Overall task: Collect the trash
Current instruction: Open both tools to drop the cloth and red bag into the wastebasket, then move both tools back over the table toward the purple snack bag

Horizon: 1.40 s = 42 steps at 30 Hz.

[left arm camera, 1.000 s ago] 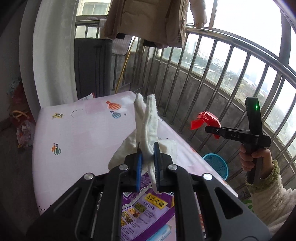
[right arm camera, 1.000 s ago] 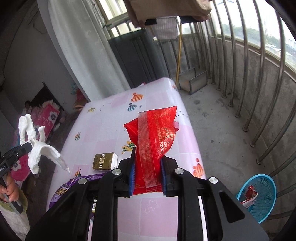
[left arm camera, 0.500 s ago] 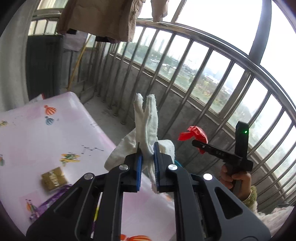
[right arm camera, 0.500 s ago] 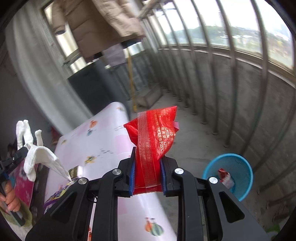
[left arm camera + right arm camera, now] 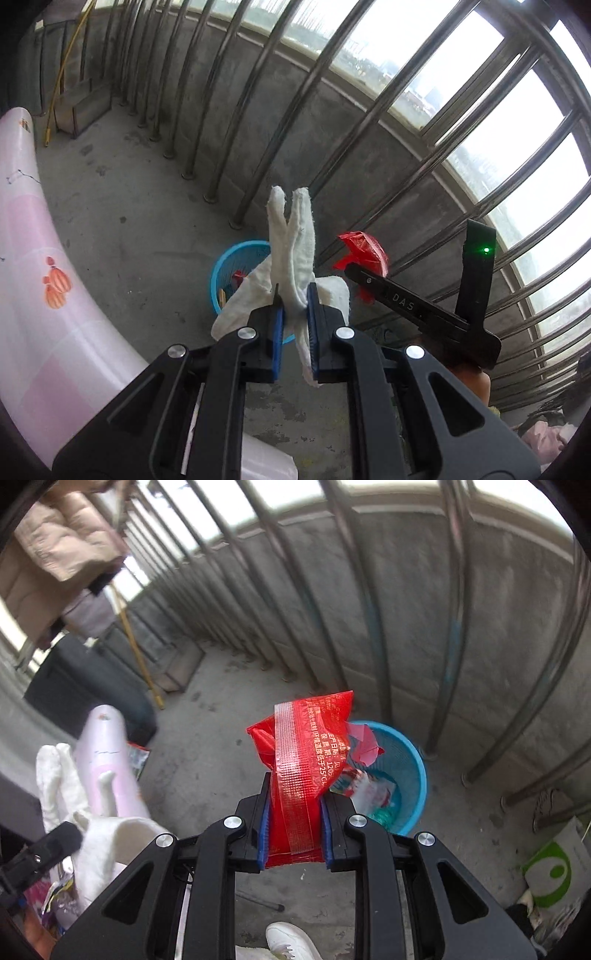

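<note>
Concrete balcony, steel railing bars, pink patterned table (image 5: 33, 295) at the left edge.

Left gripper (image 5: 294, 317) clenched a limp white cloth (image 5: 291, 258); right gripper (image 5: 295, 812) clenched a crinkled red wrapper (image 5: 306, 753), both above the floor by the blue mesh basket (image 5: 410, 775). Only the right view showed wrappers inside the basket, a white shoe (image 5: 288, 941), a hanging beige jacket (image 5: 55, 554).

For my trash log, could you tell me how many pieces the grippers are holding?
2: white tissue in the left gripper, red wrapper in the right gripper.
</note>
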{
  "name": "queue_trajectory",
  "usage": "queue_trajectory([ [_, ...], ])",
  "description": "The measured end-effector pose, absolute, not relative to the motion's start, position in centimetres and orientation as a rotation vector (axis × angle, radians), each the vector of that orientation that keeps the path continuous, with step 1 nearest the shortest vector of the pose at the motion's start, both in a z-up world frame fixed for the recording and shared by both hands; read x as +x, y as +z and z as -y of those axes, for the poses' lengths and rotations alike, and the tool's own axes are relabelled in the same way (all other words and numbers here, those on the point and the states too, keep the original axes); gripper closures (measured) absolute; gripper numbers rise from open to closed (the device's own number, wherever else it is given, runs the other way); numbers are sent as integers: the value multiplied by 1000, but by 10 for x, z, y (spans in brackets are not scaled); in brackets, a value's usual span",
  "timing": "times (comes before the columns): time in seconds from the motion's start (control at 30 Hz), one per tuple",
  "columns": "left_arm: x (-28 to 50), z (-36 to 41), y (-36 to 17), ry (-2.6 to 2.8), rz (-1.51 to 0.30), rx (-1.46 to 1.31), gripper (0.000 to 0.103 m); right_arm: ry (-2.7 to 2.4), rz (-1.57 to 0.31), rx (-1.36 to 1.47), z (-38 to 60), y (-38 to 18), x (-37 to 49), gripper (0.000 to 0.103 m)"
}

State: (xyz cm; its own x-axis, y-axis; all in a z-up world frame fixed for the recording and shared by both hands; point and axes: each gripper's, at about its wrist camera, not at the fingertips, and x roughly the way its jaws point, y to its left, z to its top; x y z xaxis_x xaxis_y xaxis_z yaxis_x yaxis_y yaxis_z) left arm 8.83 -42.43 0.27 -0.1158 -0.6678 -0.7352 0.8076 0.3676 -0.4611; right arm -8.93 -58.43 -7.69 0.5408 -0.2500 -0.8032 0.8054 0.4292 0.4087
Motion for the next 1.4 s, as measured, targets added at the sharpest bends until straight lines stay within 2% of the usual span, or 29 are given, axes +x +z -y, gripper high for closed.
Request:
queue_trajectory([
  [0.23, 89, 517, -73, -1212, -1261, 282, 93, -786, -799, 1045, 619, -156, -96, 79],
  [0.33, 93, 548, -96, -1203, -1299, 315, 78, -811, -821, 1079, 632, -182, -94, 60],
  [0.37, 93, 556, -101, -1196, -1290, 325, 64, -832, -848, 1098, 638, -195, -93, 50],
  [0.4, 92, 561, -106, -1183, -1278, 328, 58, -856, -875, 1111, 642, -205, -91, 48],
  [0.47, 95, 565, -110, -1156, -1268, 307, 58, -872, -907, 1116, 646, -218, -88, 47],
  [0.57, 97, 559, -106, -1174, -1266, 255, 54, -892, -905, 1112, 646, -222, -90, 41],
  [0.73, 101, 530, -77, -1158, -1175, 219, 51, -909, -882, 1086, 643, -209, -84, 39],
  [0.87, 104, 503, -45, -1143, -1099, 168, 50, -894, -832, 1030, 632, -174, -80, 37],
  [0.93, 106, 480, -27, -1139, -1071, 131, 45, -886, -807, 989, 627, -158, -76, 31],
  [1.2, 95, 377, 39, -1094, -917, 93, 36, -752, -775, 906, 589, -100, -39, 30],
  [1.4, 68, 290, 74, -1004, -724, 159, 27, -518, -733, 824, 532, -37, -3, 28],
])
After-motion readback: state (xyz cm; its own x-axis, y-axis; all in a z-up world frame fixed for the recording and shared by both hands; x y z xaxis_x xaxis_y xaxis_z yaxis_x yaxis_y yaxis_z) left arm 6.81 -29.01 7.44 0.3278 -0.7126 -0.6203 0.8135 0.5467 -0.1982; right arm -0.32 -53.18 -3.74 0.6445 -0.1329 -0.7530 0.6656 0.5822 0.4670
